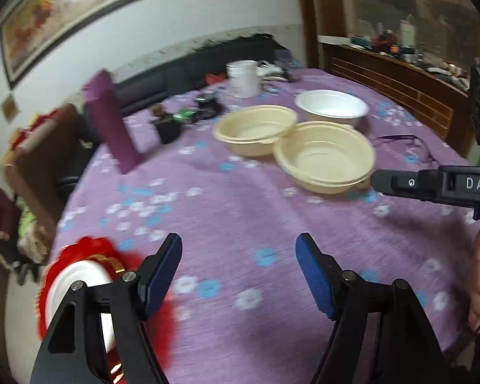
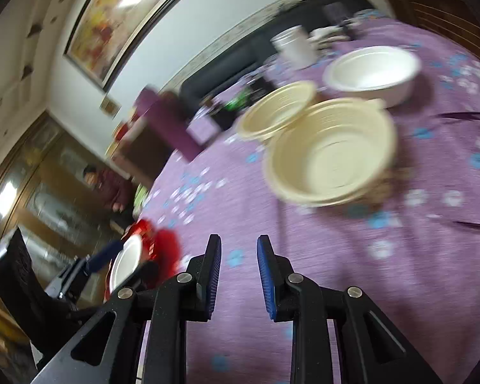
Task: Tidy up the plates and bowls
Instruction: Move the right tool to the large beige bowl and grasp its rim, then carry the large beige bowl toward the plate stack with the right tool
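1. The left gripper [image 1: 238, 275] hangs low over the purple flowered surface [image 1: 240, 211], its blue-padded fingers [image 1: 163, 272] spread wide with nothing between them.
2. The right gripper [image 2: 239, 275] has its fingers [image 2: 212, 272] only part-way apart, a narrow gap between the pads, and it too grips nothing.
3. Three bowls sit together ahead of both grippers: a near cream bowl [image 1: 324, 156], a second cream bowl [image 1: 256, 128] behind and to its left with the rims touching or overlapping, and a white bowl [image 1: 332, 105] farther back to the right.
4. A red-rimmed plate with a white centre [image 1: 76, 284] lies at the near left edge of the surface, just beside the left gripper's left finger and partly hidden by it.
5. The relation that matters: in the left wrist view the right gripper's tip [image 1: 380, 180] points at the near cream bowl's right rim and is close to it or touching, while the left gripper is well apart from the bowls.
6. Judged from this, the right hand is the nearer one for a rim pinch on the near cream bowl, and the plate falls naturally to the left.
7. The bowls are round, so no long axis governs the approach; only the rim's side does.
8. Both views are motion-blurred, so exact contact cannot be told.
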The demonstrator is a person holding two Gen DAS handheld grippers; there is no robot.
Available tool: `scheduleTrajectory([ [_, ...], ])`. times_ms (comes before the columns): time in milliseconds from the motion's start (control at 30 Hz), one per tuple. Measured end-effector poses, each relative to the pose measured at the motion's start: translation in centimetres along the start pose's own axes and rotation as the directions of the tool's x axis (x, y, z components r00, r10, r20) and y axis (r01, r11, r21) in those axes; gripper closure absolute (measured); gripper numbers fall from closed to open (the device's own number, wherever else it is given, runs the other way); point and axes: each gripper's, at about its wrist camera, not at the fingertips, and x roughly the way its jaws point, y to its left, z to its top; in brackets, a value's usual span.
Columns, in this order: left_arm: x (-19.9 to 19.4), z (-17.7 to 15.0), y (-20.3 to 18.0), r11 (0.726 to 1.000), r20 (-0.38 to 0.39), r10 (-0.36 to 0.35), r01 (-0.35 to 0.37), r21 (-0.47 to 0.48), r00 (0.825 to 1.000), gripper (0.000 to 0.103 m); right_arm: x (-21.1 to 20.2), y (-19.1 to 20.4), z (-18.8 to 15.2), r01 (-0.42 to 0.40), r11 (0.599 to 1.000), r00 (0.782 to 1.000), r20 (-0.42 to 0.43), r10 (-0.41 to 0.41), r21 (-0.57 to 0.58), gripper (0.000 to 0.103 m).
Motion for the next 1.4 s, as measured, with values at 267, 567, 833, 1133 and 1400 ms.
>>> scheduleTrajectory([
  [267, 5.4, 4.5, -1.1, 0.961, -0.081, -0.224, 0.207, -0.182, 0.971, 0.030, -3.7, -5.7, 2.9, 0.076, 0.989, 0.991, 0.104, -0.089, 0.129, 0.078],
  [567, 12.2, 6.8, -1.9, 0.915, -0.180, -0.317, 0.250, -0.316, 0.931, 0.067, -4.5, -7.4, 2.7, 0.086, 0.983, 0.988, 0.109, -0.105, 0.164, 0.073],
  [833, 13.0, 6.4, -1.3, 0.922, -0.201, -0.325, 0.263, -0.284, 0.924, 0.092, -4.2, -7.8, 3.4, 0.123, 0.980, 0.985, 0.100, -0.140, 0.159, 0.073],
  [1133, 12.9, 6.1, -1.3, 0.929, -0.193, -0.330, 0.283, -0.237, 0.924, 0.091, -0.6, -7.2, 4.3, 0.174, 0.977, 0.982, 0.047, -0.181, 0.119, 0.073],
  [1400, 10.0, 4.5, -2.1, 0.954, -0.139, -0.287, 0.268, -0.137, 0.948, 0.088, -0.5, -7.2, 3.2, 0.189, 0.973, 0.980, 0.043, -0.196, 0.130, 0.089],
])
